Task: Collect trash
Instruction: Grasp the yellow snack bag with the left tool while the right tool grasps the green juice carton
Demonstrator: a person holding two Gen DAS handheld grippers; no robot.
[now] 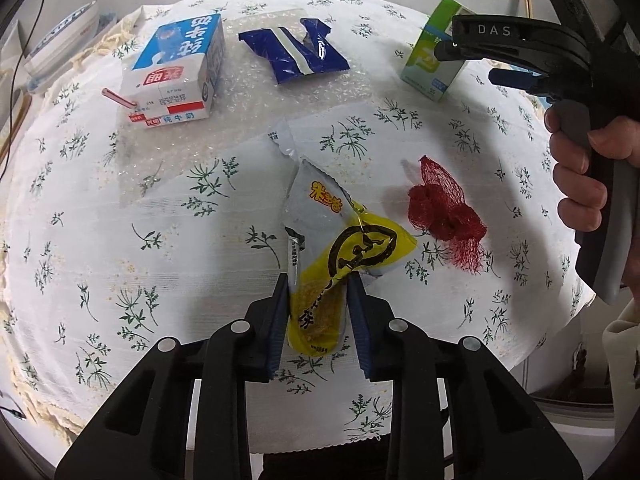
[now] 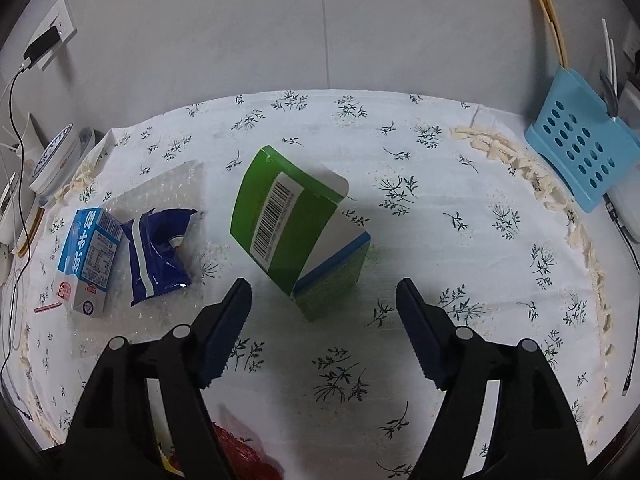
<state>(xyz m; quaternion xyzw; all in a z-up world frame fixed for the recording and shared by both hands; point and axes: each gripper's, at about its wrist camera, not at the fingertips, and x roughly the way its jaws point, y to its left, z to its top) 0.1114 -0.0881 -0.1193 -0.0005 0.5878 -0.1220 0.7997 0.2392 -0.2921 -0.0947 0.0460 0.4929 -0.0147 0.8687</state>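
Two grippers at work: both over a table (image 2: 460, 184) with a flowered cloth, litter scattered across it
Left gripper (image 1: 318, 280): closed on the lower end of a yellow snack wrapper (image 1: 340, 256), pads pressing both sides; the wrapper's upper end trails forward over the cloth
Right gripper (image 2: 324, 286): jaws wide apart and empty, hovering just short of a green carton (image 2: 292, 220); a hand (image 1: 580, 184) holds its handle
Green carton: tilted, one flap hanging open, apart from both right pads
Other trash: a blue and white milk carton (image 1: 176, 76) with a pink straw (image 1: 118, 98), a dark blue wrapper (image 1: 296, 50) lying on clear bubble wrap (image 1: 248, 96), a red mesh net (image 1: 440, 208) near the yellow wrapper
Bin: none in sight in either view
Risk, left: the film is slick and pinched only at one end, so I think a quick swing could let it slip out
Risk, right: the carton stands unsteady; a pad nudging it before the jaws straddle it would likely topple or skid it away
Risk, both: the two tools work close together and could knock each other
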